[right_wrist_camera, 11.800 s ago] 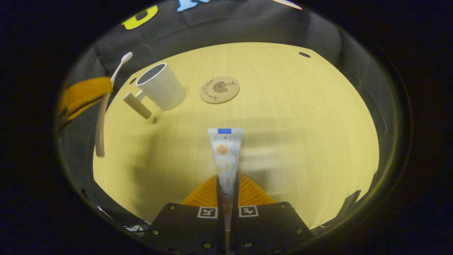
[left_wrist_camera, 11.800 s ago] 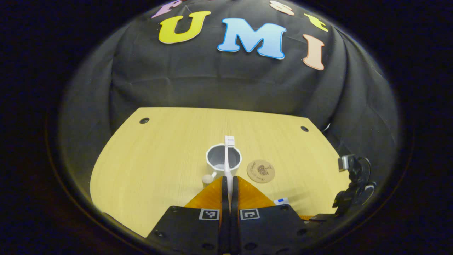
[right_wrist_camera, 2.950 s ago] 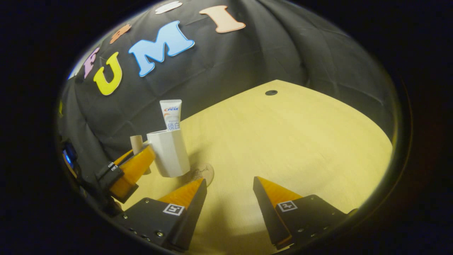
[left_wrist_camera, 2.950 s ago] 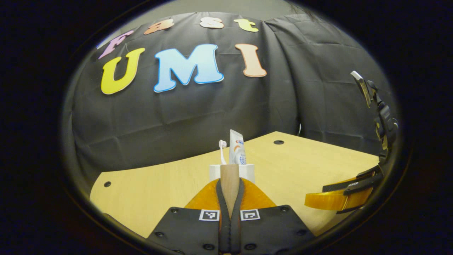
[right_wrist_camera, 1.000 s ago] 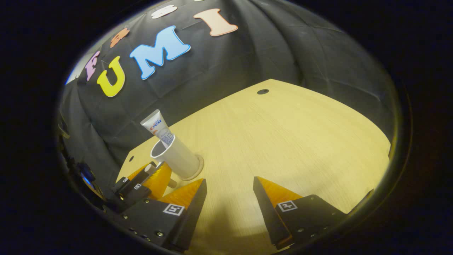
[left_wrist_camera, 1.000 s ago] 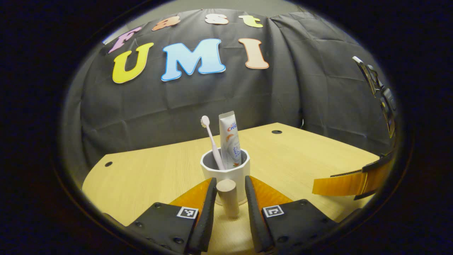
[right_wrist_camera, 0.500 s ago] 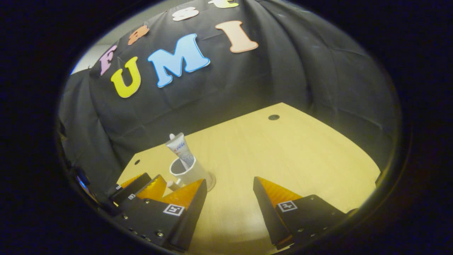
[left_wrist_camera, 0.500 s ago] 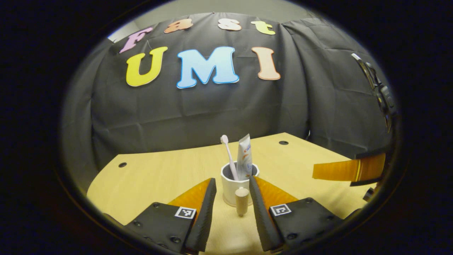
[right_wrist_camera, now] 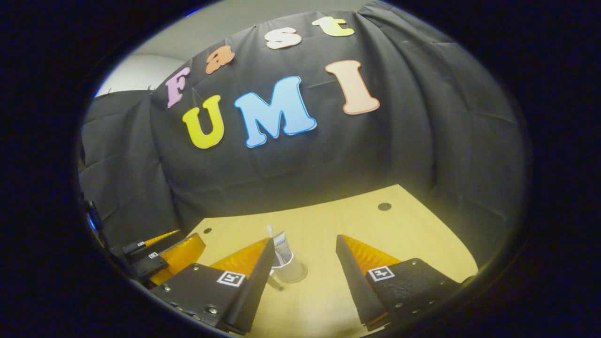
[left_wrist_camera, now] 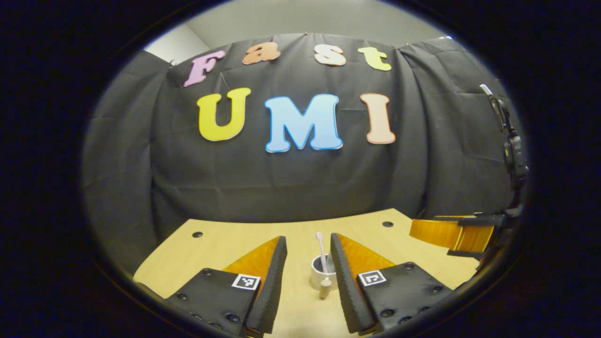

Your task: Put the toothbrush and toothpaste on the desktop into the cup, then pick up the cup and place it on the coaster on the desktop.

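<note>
The white cup [left_wrist_camera: 320,277] stands upright on the wooden desktop [left_wrist_camera: 220,244], seen in the left gripper view between that gripper's two fingers but farther off, touched by neither. Its wooden handle [left_wrist_camera: 324,287] points toward the camera. A pale toothbrush [left_wrist_camera: 321,251] rises out of the cup, head up, and the toothpaste [left_wrist_camera: 330,263] sits beside it, mostly hidden behind the right finger.

In the right gripper view the cup [right_wrist_camera: 287,267] rests on the round coaster [right_wrist_camera: 300,273], of which just a rim shows around the base. The toothpaste [right_wrist_camera: 281,244] tube carries small blue print, too small and blurred to read, and the toothbrush [right_wrist_camera: 270,231] head pokes up just left of it. The cup's near side is cut off by the right gripper's own finger.

The left gripper [left_wrist_camera: 306,263] holds its jaws wide apart and grips nothing. The right gripper [right_wrist_camera: 304,263] is likewise spread wide and empty. Each finger block bears a small black-and-white square marker [left_wrist_camera: 246,281], a pattern and not text.

At the right edge of the left gripper view the other gripper's orange finger [left_wrist_camera: 450,234] hangs above the desktop. At the lower left of the right gripper view the left gripper's orange finger [right_wrist_camera: 181,256] appears, partly hidden.
</note>
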`<state>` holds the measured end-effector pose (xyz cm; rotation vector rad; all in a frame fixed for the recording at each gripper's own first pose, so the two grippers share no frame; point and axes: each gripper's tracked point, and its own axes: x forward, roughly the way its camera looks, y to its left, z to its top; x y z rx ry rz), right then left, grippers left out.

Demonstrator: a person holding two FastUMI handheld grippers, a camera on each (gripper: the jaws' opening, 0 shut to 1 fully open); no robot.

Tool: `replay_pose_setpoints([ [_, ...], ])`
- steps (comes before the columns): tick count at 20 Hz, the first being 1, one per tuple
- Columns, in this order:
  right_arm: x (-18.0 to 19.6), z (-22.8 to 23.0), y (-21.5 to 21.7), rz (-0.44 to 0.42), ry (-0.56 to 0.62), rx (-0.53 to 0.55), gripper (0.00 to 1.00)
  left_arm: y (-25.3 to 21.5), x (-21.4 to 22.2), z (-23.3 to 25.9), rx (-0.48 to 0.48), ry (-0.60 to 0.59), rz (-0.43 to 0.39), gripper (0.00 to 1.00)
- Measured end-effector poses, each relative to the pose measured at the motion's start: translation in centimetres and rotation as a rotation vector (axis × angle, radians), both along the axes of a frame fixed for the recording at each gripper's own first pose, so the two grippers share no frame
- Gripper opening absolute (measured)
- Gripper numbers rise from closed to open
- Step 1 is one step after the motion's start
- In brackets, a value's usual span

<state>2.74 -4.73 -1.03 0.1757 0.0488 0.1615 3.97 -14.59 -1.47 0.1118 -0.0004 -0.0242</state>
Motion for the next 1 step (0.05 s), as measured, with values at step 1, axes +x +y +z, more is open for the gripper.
replay_pose_setpoints([
  [1,-0.39,0.92,-0.23,0.004,-0.021,-0.015,0.80,-0.41,-0.80,1.22,-0.003,-0.026,0.012,0.75],
])
